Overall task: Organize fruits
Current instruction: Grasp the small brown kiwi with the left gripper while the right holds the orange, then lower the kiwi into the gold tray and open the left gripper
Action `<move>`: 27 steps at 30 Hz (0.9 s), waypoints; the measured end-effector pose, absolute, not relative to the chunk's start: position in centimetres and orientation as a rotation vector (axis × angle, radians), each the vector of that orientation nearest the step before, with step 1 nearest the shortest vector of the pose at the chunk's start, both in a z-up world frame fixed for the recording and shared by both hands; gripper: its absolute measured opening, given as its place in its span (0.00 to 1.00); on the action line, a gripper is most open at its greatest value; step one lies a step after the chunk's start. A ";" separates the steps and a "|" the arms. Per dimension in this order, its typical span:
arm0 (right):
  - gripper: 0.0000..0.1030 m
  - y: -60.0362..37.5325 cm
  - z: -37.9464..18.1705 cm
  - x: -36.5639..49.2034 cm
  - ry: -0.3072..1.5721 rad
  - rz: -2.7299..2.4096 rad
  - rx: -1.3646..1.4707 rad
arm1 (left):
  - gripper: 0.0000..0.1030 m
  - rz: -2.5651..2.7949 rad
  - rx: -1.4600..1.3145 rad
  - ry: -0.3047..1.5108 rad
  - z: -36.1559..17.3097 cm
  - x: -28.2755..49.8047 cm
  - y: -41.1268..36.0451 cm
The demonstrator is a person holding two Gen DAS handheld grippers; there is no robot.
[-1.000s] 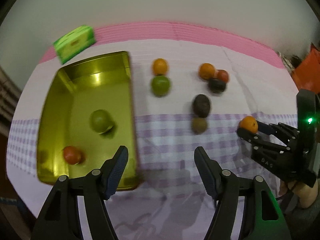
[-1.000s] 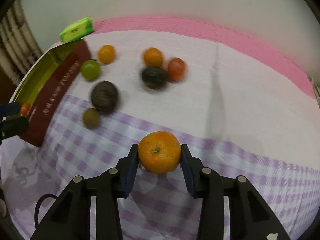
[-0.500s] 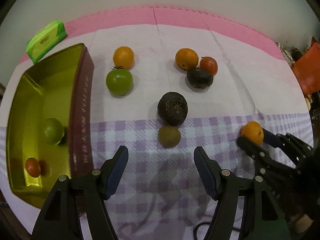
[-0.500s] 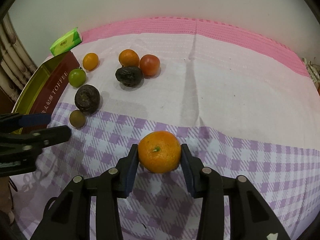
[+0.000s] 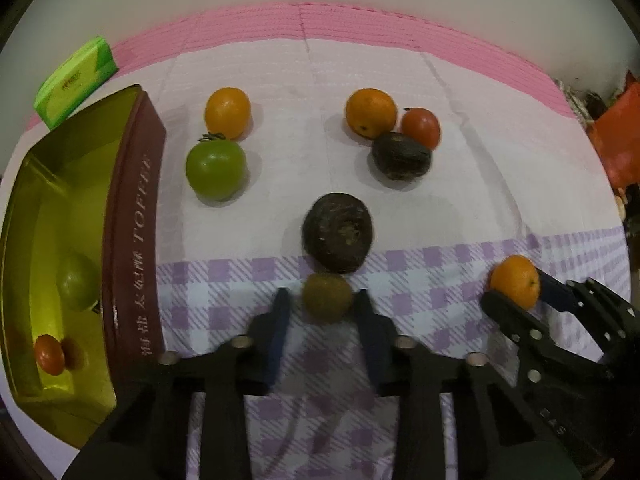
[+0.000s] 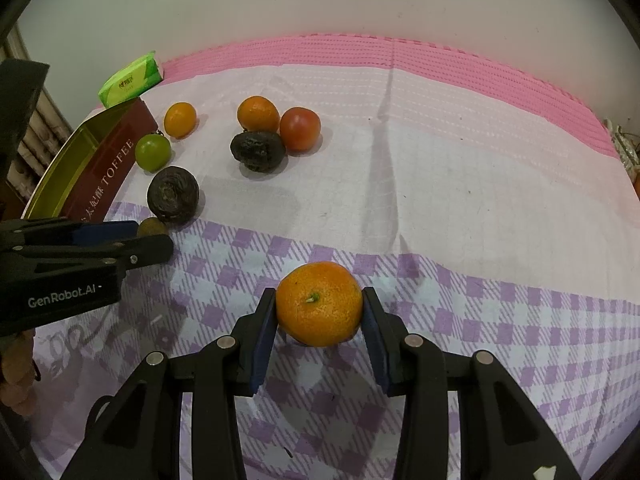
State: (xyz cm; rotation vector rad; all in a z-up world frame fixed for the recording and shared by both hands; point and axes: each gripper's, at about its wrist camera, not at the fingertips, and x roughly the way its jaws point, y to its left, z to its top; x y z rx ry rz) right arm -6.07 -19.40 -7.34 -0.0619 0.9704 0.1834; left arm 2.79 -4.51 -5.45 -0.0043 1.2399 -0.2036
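My left gripper (image 5: 322, 300) has its jaws closed around a small brown fruit (image 5: 327, 297) on the checked cloth, right in front of a dark wrinkled fruit (image 5: 338, 232). My right gripper (image 6: 319, 305) is shut on an orange mandarin (image 6: 319, 303); the mandarin also shows in the left wrist view (image 5: 515, 280). A gold toffee tin (image 5: 132, 216) at the left holds a green fruit (image 5: 77, 282) and a small red fruit (image 5: 49, 354). Loose on the cloth lie a green tomato (image 5: 215, 169), an orange (image 5: 227, 112), another orange (image 5: 370, 112), a red tomato (image 5: 421, 127) and a second dark fruit (image 5: 401, 156).
A green tissue pack (image 5: 75, 80) lies behind the tin at the back left. A pink mat (image 5: 360, 20) runs along the wall. Something orange-red (image 5: 620, 144) sits at the far right edge. The left gripper body (image 6: 60, 268) fills the left of the right wrist view.
My left gripper has swung away from the tin, moved forward to the small brown fruit and narrowed its jaws around it. My right gripper keeps holding the mandarin.
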 end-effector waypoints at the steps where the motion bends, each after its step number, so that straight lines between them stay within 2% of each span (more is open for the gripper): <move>1: 0.38 -19.4 -7.3 -6.1 0.970 0.183 -0.061 | 0.26 -0.204 -0.006 1.241 -5.4 2.7 -4.4; 7: 0.38 -19.4 -7.4 -6.1 0.967 0.180 -0.057 | 0.26 -0.206 0.002 1.195 -2.4 0.5 -2.2; 15: 0.38 -19.3 -7.5 -6.0 0.965 0.176 -0.063 | 0.26 -0.040 -0.041 1.066 3.1 -0.5 6.7; 20: 0.38 -19.0 -7.6 -6.2 0.961 0.160 -0.079 | 0.26 0.079 -0.053 1.047 3.2 0.1 11.8; 27: 0.38 -18.8 -7.6 -6.2 0.963 0.151 -0.085 | 0.26 0.130 -0.101 1.123 0.2 1.5 15.6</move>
